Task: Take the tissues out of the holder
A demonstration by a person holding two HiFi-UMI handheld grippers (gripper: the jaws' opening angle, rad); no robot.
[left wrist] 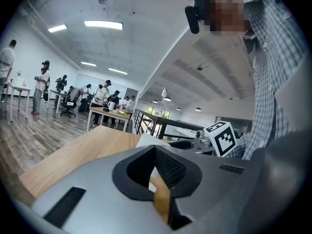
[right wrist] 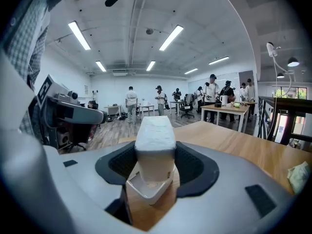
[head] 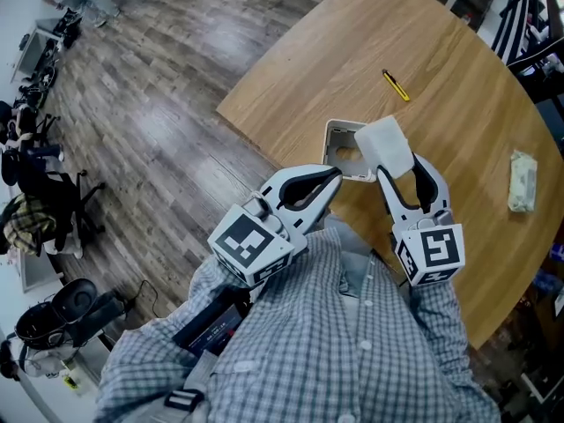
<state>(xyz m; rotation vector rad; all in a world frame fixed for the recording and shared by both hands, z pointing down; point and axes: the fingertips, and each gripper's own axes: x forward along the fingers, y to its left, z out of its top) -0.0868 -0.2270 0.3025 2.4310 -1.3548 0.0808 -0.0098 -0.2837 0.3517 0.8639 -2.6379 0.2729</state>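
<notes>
Right gripper (head: pixel 397 164): jaws clamped on tissue pack (head: pixel 385 145), lifted clear above holder (head: pixel 339 152) near tabletop (head: pixel 441 77) edge. Left gripper (head: pixel 333 181): pinching holder's near wall. Pen (head: pixel 396 85): head view only.

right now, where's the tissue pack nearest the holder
Head view, centre: the tissue pack is gripped in the right tool, just above the white holder.

On one table (head: pixel 458 130), one holder (head: pixel 339 127), one tissue pack (head: pixel 384 141), one yellow pen (head: pixel 396 85) and, far right, one wrapped packet (head: pixel 523 181) are counted. Two tools are counted: left tool (head: pixel 333 176), right tool (head: pixel 398 161).
</notes>
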